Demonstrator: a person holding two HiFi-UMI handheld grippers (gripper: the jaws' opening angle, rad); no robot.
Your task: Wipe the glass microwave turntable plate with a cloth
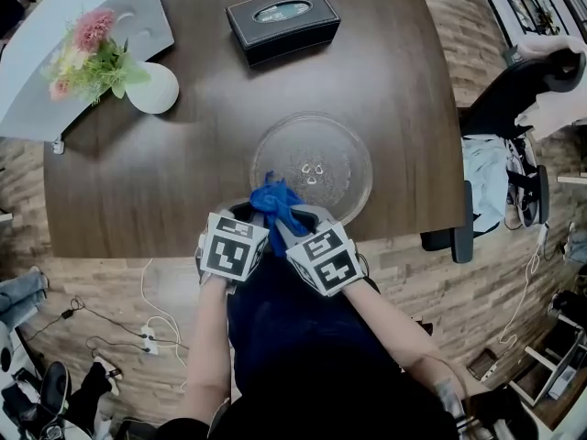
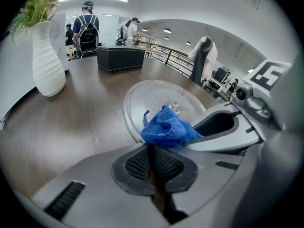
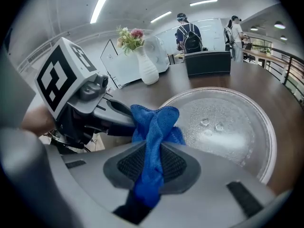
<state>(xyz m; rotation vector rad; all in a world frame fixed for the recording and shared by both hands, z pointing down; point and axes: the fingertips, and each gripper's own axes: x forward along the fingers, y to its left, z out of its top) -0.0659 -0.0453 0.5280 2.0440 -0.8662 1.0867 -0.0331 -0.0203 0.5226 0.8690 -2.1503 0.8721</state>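
The round glass turntable plate [image 1: 316, 165] lies on the dark wooden table [image 1: 138, 181], near its front edge. My right gripper [image 3: 152, 146] is shut on a blue cloth [image 3: 154, 122], which bunches up over the plate's near-left rim [image 1: 275, 202]. My left gripper [image 2: 152, 147] has its jaws closed together right at that same rim [image 2: 133, 132], apparently pinching it. Both grippers sit side by side at the table's front edge, left [image 1: 248, 216] and right [image 1: 292, 227]. The cloth [image 2: 166, 127] hides the exact spot where the left tips meet the glass.
A black tissue box [image 1: 282, 21] stands at the back of the table. A white vase of flowers [image 1: 151, 88] and a white panel [image 1: 55, 53] are at the back left. An office chair [image 1: 514, 99] stands to the right. Cables [image 1: 147, 333] lie on the floor.
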